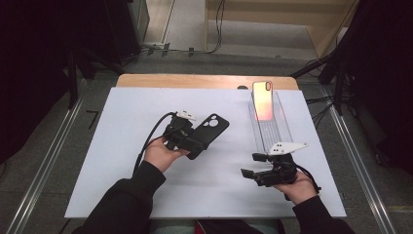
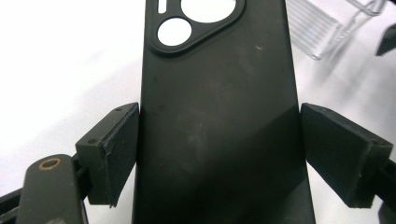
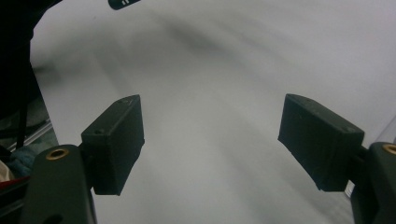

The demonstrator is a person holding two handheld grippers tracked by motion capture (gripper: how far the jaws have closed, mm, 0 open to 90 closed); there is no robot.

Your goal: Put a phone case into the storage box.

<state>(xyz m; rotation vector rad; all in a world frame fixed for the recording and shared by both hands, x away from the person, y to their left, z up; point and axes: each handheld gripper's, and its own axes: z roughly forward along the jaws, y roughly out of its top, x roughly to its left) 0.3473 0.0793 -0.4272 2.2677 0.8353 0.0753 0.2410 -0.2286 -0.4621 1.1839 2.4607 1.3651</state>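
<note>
left gripper point(image 1: 195, 141) clamps black phone case point(image 1: 208, 132) by its long edges, case lifted over white mat point(image 1: 122, 161), left of middle. right gripper point(image 1: 251, 165) jaws apart, nothing between, near clear rack point(image 1: 282, 129). pink phone point(image 1: 263, 100) stands in rack's far end. judged: pickup done; carrying case to rack or phone left.

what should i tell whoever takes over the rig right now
Left tongs: shut on the black phone case, gripped by its long edges and held just over the white table.
Right tongs: open, holding nothing, low over the table near the front right.
Pink phone case: leaning upright in the clear slotted rack.
Likely left: place the black case in the rack.
</note>
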